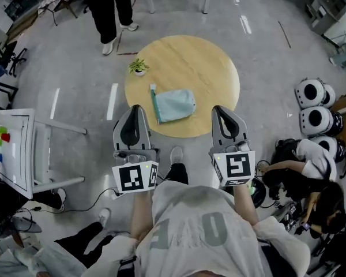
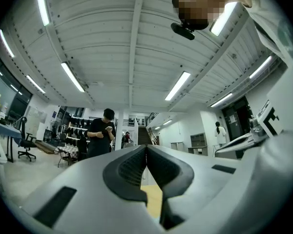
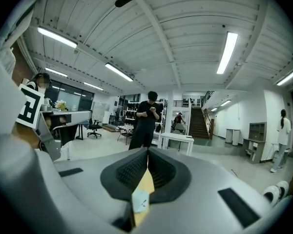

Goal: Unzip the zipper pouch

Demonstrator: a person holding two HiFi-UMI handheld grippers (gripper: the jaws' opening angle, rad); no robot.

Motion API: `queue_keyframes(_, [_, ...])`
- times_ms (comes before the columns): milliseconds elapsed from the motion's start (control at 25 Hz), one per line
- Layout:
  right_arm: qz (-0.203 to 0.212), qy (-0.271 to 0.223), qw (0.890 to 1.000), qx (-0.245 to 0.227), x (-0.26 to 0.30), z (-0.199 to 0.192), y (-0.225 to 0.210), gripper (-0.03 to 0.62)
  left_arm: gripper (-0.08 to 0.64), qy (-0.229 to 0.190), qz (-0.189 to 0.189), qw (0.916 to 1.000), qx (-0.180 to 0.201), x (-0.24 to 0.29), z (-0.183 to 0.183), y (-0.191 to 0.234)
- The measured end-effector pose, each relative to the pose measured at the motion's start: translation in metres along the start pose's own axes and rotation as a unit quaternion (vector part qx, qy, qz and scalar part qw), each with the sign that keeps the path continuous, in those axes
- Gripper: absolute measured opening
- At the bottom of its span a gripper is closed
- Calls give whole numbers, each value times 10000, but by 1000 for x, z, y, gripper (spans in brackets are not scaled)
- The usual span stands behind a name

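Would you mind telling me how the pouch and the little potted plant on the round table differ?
The pouch is pale blue-green; the potted plant is leafy green in a light pot. The pouch lies flat; the plant stands upright. The pouch is clearly larger than the plant. Both rest on the round wooden table, apart from each other.

Pouch (image 1: 176,105) on table (image 1: 207,62), plant (image 1: 139,66) near

Bright ceiling strip lights (image 3: 228,52) glare off the floor (image 1: 265,62); both gripper views bulge, with black corners.
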State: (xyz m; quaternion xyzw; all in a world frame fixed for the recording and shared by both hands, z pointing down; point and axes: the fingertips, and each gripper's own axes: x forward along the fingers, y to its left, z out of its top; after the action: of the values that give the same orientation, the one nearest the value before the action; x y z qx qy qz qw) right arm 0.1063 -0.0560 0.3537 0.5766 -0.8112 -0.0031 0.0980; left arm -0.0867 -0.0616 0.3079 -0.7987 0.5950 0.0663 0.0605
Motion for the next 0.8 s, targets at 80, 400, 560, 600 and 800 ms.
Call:
queue_keyframes(80, [0,24,10000,-21,30,7,6,29,26,25,-62,10000,1,22,-6,18])
queue_keyframes(400, [94,94,9992,-371,102,12,20,29,26,285,-4,9996,-76,68,-36,66])
queue_keyframes(560, [191,262,9992,-216,110,1,21,29,26,332,92,9994,34,69,-38,67])
queue_keyframes(600, [238,263,9991,-235,112,-1,22,29,26,327,143,9994,33,68,-38,68])
queue_keyframes(800, [547,134,9965,-619,115,-3,34,29,26,370,297,9988,72,64,-39,67])
